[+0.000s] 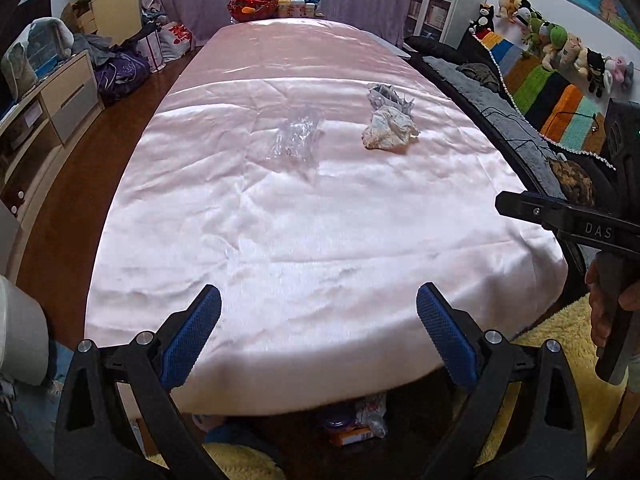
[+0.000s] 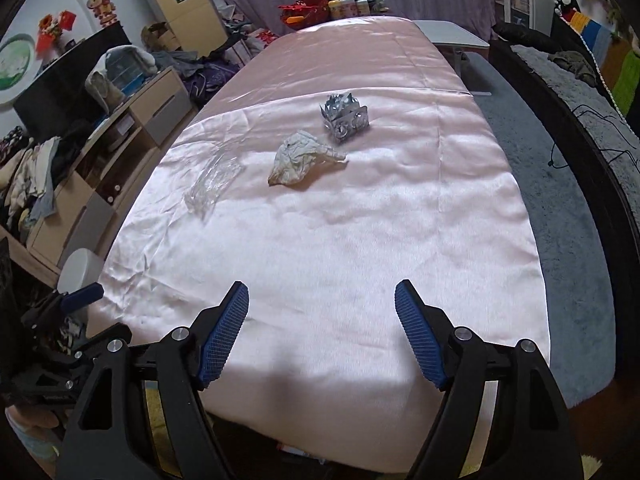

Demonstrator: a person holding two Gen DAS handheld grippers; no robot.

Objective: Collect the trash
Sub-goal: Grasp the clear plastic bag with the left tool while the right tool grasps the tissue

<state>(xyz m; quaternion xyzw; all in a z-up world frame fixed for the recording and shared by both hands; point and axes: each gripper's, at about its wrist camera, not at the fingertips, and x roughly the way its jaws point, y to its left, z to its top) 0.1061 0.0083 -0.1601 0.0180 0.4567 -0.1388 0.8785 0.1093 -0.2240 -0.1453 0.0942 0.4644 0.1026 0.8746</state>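
Three pieces of trash lie mid-table on a pink satin cloth (image 1: 320, 220). A clear crumpled plastic wrapper (image 1: 297, 138) (image 2: 212, 182) is on the left. A crumpled white paper (image 1: 387, 128) (image 2: 298, 158) is to its right. A silver foil blister pack (image 1: 386, 94) (image 2: 345, 116) lies just behind the paper. My left gripper (image 1: 319, 334) is open and empty over the near edge. My right gripper (image 2: 322, 330) is open and empty, also near the front edge. Both are well short of the trash.
A white bin (image 1: 20, 332) (image 2: 80, 268) stands at the table's left front corner. Bottles and a red basket (image 1: 256, 2) crowd the far end. Drawers (image 1: 60, 96) line the left. A dark sofa with plush toys (image 1: 560, 44) runs along the right.
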